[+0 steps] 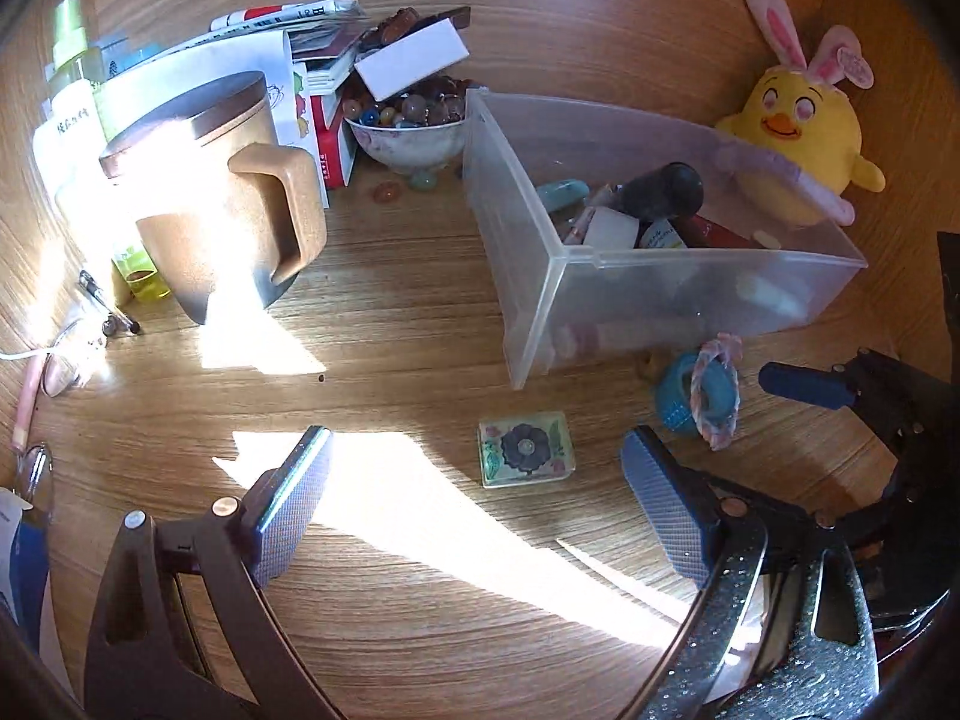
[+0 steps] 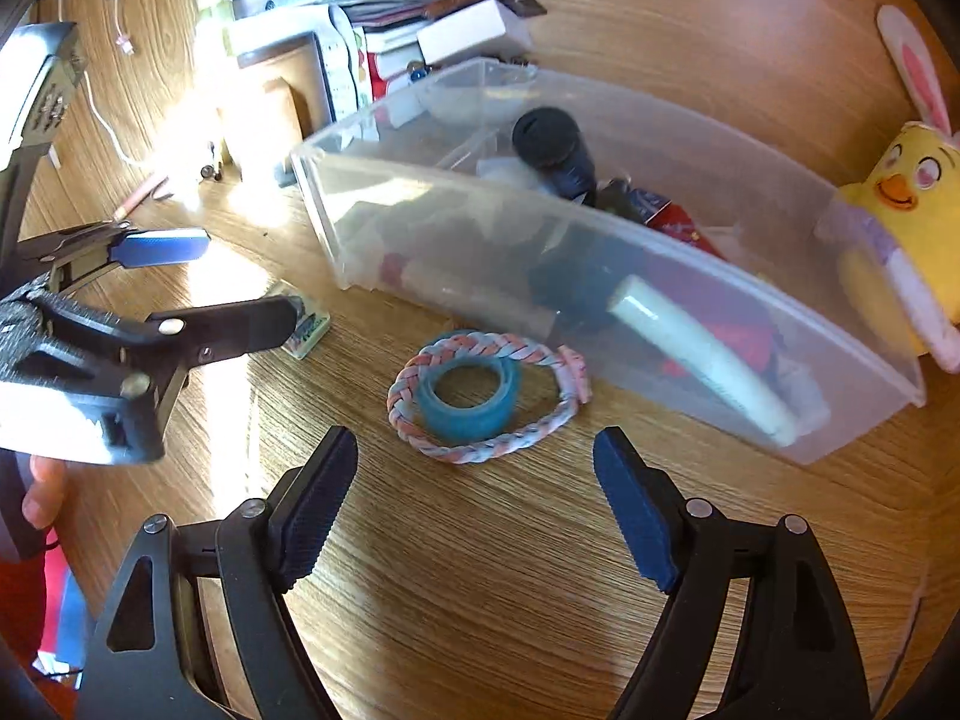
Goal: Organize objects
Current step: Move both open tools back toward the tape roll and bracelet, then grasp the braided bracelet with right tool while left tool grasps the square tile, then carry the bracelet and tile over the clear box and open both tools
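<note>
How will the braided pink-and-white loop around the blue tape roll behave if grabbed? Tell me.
The braided loop looks like soft cord, so it will probably sag and droop rather than hold its ring shape. It seems light. It lies around the blue tape roll, so it may snag or drag the roll unless lifted clear.

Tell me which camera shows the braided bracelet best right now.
The right wrist view: the braided bracelet lies whole and close, ringing the blue tape roll before the clear bin. The left wrist view shows it small near the right edge, draped over the roll.
</note>
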`<state>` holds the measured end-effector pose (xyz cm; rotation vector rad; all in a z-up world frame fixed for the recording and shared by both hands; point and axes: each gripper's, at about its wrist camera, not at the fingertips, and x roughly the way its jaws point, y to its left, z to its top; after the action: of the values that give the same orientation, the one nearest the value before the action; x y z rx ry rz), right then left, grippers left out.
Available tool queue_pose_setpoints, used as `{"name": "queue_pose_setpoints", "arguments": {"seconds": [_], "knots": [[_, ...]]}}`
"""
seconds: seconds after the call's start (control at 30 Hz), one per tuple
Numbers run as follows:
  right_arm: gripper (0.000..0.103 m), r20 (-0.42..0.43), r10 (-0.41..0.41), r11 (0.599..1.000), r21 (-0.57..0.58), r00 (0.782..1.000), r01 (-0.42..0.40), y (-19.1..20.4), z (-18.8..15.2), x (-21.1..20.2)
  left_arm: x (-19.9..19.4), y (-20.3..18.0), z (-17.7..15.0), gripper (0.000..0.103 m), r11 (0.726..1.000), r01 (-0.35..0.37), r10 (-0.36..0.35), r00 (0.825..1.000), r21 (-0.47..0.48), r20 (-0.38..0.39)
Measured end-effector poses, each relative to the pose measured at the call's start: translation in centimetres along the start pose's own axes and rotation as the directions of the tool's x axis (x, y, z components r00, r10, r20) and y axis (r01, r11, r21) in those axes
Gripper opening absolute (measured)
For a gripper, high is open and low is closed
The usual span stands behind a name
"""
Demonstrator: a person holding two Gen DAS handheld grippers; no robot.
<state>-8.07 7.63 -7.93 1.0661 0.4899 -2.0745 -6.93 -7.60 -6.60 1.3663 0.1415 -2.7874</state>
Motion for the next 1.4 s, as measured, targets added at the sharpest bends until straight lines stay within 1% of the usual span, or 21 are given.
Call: {"name": "queue_pose_setpoints", "arguments": {"seconds": [0.07,0.17,0.23,0.3,0.33,0.47,0.5,0.53,0.57,0.63,0.67,0.7,0.77,0.83,0.9,1.07,1.13,1.27,1.4], "knots": [[0.078,0.002,0.0,1.0,-0.002,1.0,0.0,0.0,-0.1,0.2,0.2,-0.1,0.0,0.097,1.0,0.003,-0.003,1.0,0.005,-0.002],[0.075,0.009,0.005,1.0,-0.004,1.0,-0.005,-0.1,-0.3,0.0,0.7,-0.2,-0.1,0.097,1.0,0.01,-0.009,1.0,0.007,-0.011],[0.065,0.011,0.011,1.0,0.0,1.0,-0.011,-0.2,-0.3,-0.2,0.9,-0.2,-0.1,0.097,1.0,0.003,-0.003,1.0,0.007,-0.013],[0.046,0.006,0.014,1.0,0.007,1.0,-0.014,-0.3,-0.3,-0.3,0.9,-0.3,0.0,0.097,1.0,0.0,0.0,1.0,0.01,-0.011],[0.043,0.004,0.018,1.0,0.012,1.0,-0.018,-0.5,-0.3,-0.3,0.9,-0.4,-0.1,0.097,1.0,0.003,-0.002,1.0,0.011,-0.011],[0.024,0.022,0.025,0.999,0.028,0.999,-0.025,-1.1,-0.7,-0.9,1.1,-0.7,0.0,0.097,1.0,0.005,-0.005,1.0,0.019,-0.017],[0.021,0.025,0.027,0.999,0.031,0.999,-0.028,-1.2,-0.8,-1.1,1.1,-0.8,0.0,0.095,1.0,0.009,-0.008,1.0,0.021,-0.02],[0.018,0.031,0.027,0.999,0.033,0.999,-0.028,-1.3,-1.0,-1.4,1.1,-0.9,0.0,0.088,1.0,0.011,-0.011,1.0,0.023,-0.024],[0.013,0.037,0.026,0.999,0.038,0.999,-0.027,-1.5,-1.2,-1.7,1.3,-1.1,0.0,0.084,0.999,0.02,-0.019,0.999,0.027,-0.035],[0.012,0.048,0.02,0.999,0.043,0.999,-0.022,-1.8,-1.6,-2.2,1.8,-1.4,-0.1,0.069,0.999,0.035,-0.032,0.997,0.038,-0.067],[0.012,0.053,0.012,0.999,0.049,0.999,-0.015,-2.0,-1.8,-2.4,1.9,-1.5,-0.2,0.068,0.999,0.021,-0.018,0.997,0.047,-0.069],[0.012,0.057,0.005,0.998,0.054,0.998,-0.009,-2.3,-2.0,-2.6,1.9,-1.7,-0.2,0.064,0.998,0.009,-0.006,0.998,0.055,-0.065],[0.011,0.06,-0.007,0.998,0.067,0.998,0.003,-2.8,-2.2,-2.8,1.9,-1.9,-0.2,0.06,0.998,0.006,-0.002,0.998,0.057,-0.063],[0.011,0.063,-0.013,0.997,0.083,0.998,0.008,-3.5,-2.3,-2.9,1.8,-2.0,-0.2,0.044,0.998,-0.006,0.009,0.998,0.061,-0.057],[0.011,0.068,-0.017,0.995,0.102,0.998,0.01,-4.1,-2.5,-3.2,1.7,-2.1,-0.2,0.034,0.998,-0.016,0.019,0.999,0.06,-0.051],[0.01,0.083,-0.02,0.992,0.128,0.996,0.01,-5.3,-3.4,-4.3,1.3,-2.0,-0.4,0.033,0.999,-0.003,0.005,0.999,0.042,-0.045],[0.01,0.09,-0.027,0.991,0.134,0.996,0.015,-5.5,-3.7,-4.7,1.0,-2.0,-0.4,0.033,0.999,-0.01,0.011,0.999,0.037,-0.03],[0.01,0.115,-0.039,0.987,0.16,0.993,0.02,-6.0,-4.1,-5.7,0.1,-2.0,-0.4,0.033,1.0,-0.003,0.003,1.0,0.018,-0.007],[0.009,0.144,-0.038,0.981,0.193,0.989,0.01,-6.8,-4.1,-6.5,-1.0,-2.7,-0.1,0.033,1.0,-0.004,0.003,1.0,0.023,0.023]]}}
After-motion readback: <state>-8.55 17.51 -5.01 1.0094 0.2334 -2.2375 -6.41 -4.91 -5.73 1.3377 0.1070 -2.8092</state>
